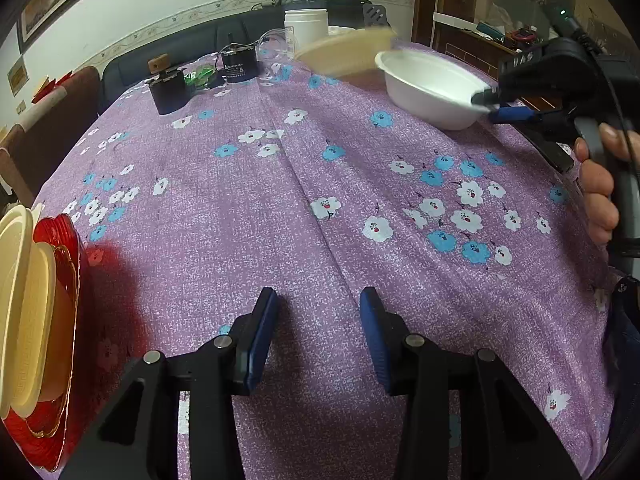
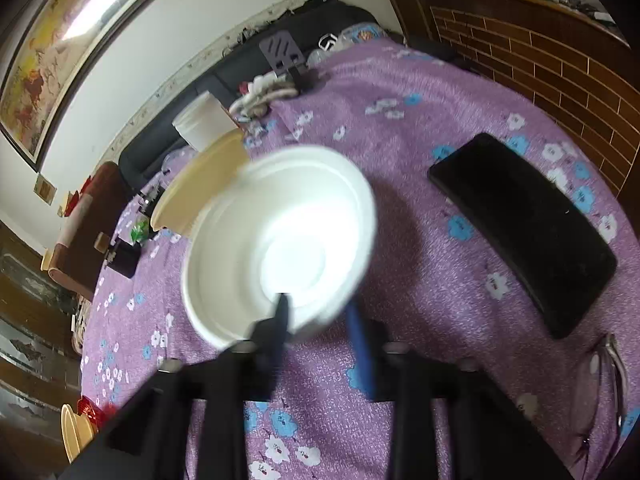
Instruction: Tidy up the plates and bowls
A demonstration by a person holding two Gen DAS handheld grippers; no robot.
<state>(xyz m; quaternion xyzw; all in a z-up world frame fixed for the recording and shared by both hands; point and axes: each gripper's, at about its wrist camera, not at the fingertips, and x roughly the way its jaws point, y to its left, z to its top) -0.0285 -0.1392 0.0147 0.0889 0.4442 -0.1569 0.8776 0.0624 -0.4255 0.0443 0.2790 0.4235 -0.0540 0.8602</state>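
Straddling the right tool (image 2: 316,312), white bowl (image 2: 280,240) rim, blurred

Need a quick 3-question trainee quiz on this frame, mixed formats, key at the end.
1. True or false: the right gripper has one finger inside the white bowl and one outside its wall.
2. What lies on the tablecloth to the right of the bowl in the right wrist view? A) a black phone B) a red plate C) a green cup
3. Fill in: the left gripper holds ____.

Key
1. True: its fingers straddle the rim.
2. A: the black phone lies flat there.
3. Nothing: its fingers stand apart over bare cloth.
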